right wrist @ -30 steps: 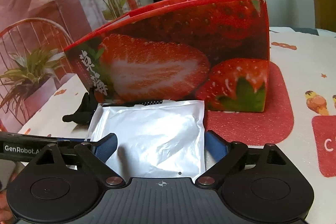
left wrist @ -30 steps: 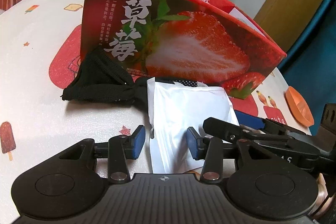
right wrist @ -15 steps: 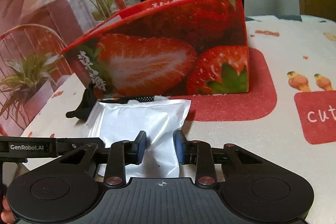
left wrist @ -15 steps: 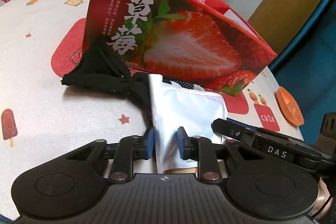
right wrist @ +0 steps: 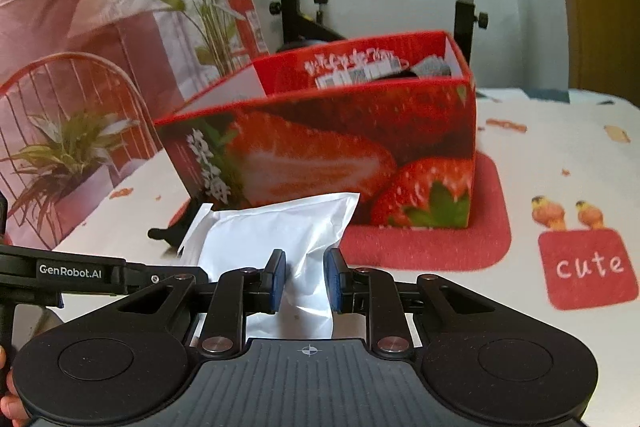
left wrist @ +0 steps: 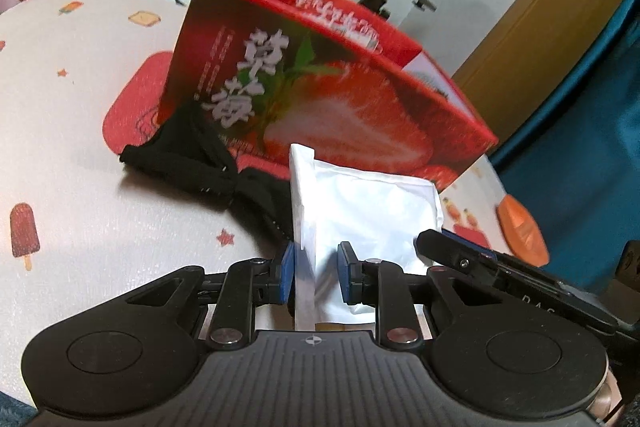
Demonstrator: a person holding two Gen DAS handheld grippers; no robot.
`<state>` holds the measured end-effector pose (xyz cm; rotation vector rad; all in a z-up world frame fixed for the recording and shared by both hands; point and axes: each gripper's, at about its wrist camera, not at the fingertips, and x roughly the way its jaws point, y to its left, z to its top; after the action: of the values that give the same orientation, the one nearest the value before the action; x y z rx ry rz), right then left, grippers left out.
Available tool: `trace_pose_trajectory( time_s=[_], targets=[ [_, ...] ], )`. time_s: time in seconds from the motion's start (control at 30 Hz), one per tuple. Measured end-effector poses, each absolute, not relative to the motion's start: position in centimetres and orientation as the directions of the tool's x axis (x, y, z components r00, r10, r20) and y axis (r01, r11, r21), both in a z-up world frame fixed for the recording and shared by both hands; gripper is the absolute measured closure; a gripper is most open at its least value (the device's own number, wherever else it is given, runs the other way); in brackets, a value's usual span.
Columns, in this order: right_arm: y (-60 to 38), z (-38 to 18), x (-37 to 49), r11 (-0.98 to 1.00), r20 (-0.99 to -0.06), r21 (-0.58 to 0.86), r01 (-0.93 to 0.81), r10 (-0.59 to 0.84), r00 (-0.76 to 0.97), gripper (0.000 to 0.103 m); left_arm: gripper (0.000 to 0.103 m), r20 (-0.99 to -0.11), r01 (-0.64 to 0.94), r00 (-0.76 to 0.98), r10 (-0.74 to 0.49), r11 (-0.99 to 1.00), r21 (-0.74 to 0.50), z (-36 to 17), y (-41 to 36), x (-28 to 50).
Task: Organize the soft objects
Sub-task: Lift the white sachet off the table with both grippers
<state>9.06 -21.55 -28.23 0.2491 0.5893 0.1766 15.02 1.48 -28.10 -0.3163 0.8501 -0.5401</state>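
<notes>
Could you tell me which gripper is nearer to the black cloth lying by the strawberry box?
Left. The left gripper pinches the white pouch at the edge beside the black cloth; the right gripper pinches the pouch's opposite side, further away.

Warm, fairly dim indoor light with a reddish cast fills both views, and the white pouch [left wrist: 372, 211] pinched ahead of the left gripper [left wrist: 316, 277] is the brightest, nearly washed-out patch, with soft sheen on its creases ahead of the right gripper [right wrist: 305, 281] too. Motion blur smears the lettering on the strawberry box [left wrist: 320, 107] beyond the fingers, while the black gripper bodies nearest the lens stay sharp. Fisheye distortion bows the tablecloth [left wrist: 72, 147] and background toward dark vignetted corners, and soft shadows lie under the black cloth [left wrist: 200, 163] left of the left fingers.
</notes>
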Motion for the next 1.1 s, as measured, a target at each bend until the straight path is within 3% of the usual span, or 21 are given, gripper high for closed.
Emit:
trace_pose_trajectory(
  time_s=[0.27,0.37,0.53,0.7,1.03,1.1],
  targets=[
    [-21.1,-26.0,8.2,0.958,-0.470,0.259,-0.127,0.240,0.849,0.083,0.078,-0.536,0.336,0.603,-0.591,0.798,-0.501,-26.0,2.2,14.3],
    [-21.1,-25.4,8.1,0.958,-0.456,0.252,-0.137,0.242,0.856,0.083,0.071,-0.519,0.357,0.613,-0.596,0.795,-0.491,-25.5,1.8,14.1],
    [-21.1,-26.2,8.4,0.956,-0.482,0.267,-0.124,0.244,0.841,0.083,0.066,-0.548,0.359,0.586,-0.597,0.798,-0.485,-26.2,1.5,14.3],
    [-21.0,-26.8,8.4,0.952,-0.488,0.277,-0.133,0.258,0.834,0.083,0.057,-0.559,0.409,0.605,-0.567,0.824,-0.393,-25.9,0.9,13.8],
    [-21.1,-29.0,8.9,0.940,-0.525,0.314,-0.130,0.286,0.801,0.087,0.058,-0.604,0.376,0.581,-0.546,0.838,-0.396,-27.1,1.7,14.3],
    [-21.1,-29.5,9.1,0.940,-0.537,0.318,-0.124,0.286,0.794,0.088,0.062,-0.615,0.362,0.566,-0.549,0.836,-0.412,-27.5,1.8,14.5]
  ],
)
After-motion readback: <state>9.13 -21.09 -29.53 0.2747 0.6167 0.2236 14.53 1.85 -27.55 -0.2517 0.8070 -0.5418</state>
